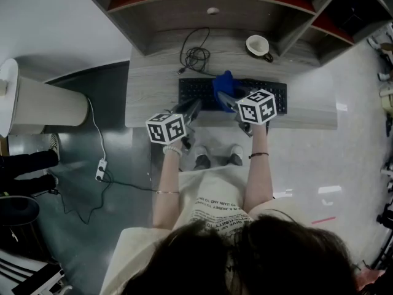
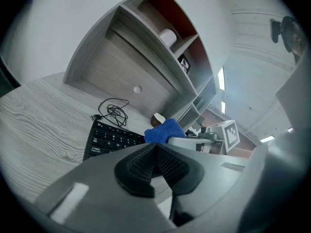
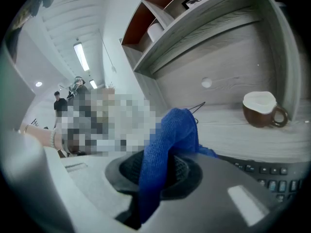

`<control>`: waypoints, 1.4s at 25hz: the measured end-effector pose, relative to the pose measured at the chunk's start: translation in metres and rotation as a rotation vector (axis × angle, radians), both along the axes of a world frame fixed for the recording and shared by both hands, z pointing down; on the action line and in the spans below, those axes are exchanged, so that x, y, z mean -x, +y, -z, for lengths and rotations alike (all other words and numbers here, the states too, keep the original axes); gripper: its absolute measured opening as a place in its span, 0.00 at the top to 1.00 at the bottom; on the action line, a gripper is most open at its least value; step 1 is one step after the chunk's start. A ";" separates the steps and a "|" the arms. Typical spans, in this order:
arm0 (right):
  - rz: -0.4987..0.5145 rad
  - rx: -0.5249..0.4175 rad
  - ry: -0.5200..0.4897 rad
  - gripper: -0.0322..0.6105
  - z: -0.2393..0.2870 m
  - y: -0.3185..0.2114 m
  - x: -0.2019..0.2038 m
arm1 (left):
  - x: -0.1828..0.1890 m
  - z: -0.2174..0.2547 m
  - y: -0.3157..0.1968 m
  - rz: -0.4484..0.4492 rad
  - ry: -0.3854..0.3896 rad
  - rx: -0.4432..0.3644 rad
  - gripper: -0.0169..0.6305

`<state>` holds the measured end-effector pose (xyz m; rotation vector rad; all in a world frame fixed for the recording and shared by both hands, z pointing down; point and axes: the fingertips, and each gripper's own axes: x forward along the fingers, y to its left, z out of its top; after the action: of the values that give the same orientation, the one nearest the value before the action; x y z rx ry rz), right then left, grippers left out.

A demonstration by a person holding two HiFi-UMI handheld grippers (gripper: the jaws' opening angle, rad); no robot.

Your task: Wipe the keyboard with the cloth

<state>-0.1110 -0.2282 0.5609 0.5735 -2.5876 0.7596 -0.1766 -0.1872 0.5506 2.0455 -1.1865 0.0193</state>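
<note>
Blue cloth [image 3: 170, 130] sat clenched in our right tool [image 3: 154, 171] above the keyboard [image 1: 196, 92]; our left tool [image 2: 156, 160] closed empty; wiping looked barely begun.

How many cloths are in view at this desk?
1. The blue cloth is clamped in the right gripper's jaws, over the keyboard. No other shows, though the shelf compartments are partly hidden.
</note>
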 end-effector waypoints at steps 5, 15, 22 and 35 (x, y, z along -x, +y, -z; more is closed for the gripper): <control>0.007 0.000 0.001 0.86 0.000 0.002 0.010 | 0.009 0.000 0.002 0.004 0.001 0.000 0.97; 0.019 0.000 -0.004 0.86 -0.001 0.005 0.032 | 0.033 0.000 0.007 0.021 -0.004 -0.001 0.97; 0.035 -0.005 -0.009 0.86 -0.001 0.009 0.050 | 0.049 -0.001 0.011 0.035 -0.009 -0.002 0.97; 0.068 -0.002 -0.027 0.86 -0.003 0.014 0.085 | 0.079 -0.003 0.019 0.067 -0.023 0.001 0.97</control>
<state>-0.1956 -0.2140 0.5636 0.4762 -2.6191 0.7472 -0.2555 -0.1678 0.5536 2.0083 -1.2686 0.0102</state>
